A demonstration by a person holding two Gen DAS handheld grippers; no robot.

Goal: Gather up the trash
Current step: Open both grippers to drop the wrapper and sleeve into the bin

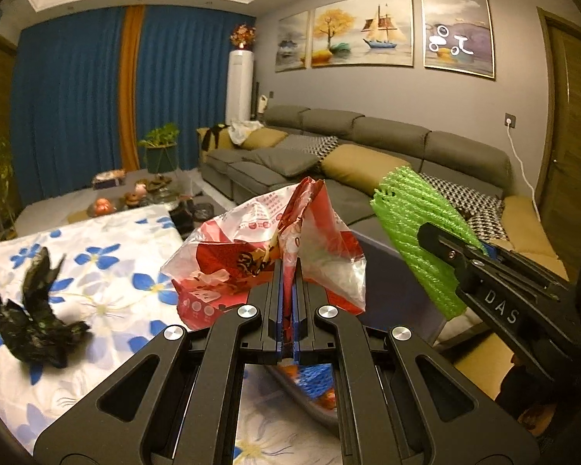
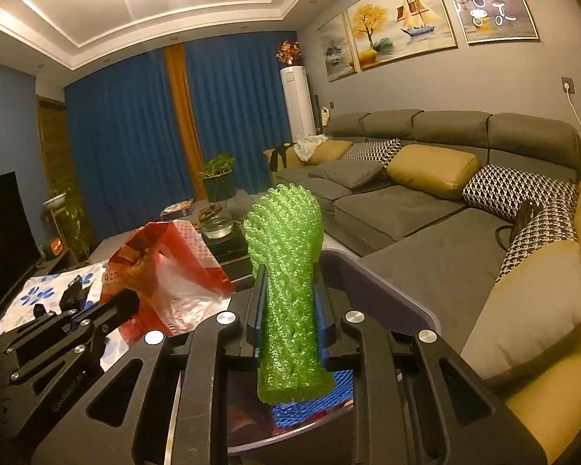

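Note:
My left gripper is shut on a crumpled red and white plastic bag, held up over a grey bin. My right gripper is shut on a green foam net, which stands upright between the jaws above the bin's rim. A blue foam net and other scraps lie inside the bin. The left wrist view shows the right gripper with the green net at the right. The right wrist view shows the left gripper with the bag at the left.
A crumpled black bag lies on the table's blue-flowered cloth to the left of the bin. A grey sofa with cushions runs along the right. Beyond are a low table with several items and a potted plant.

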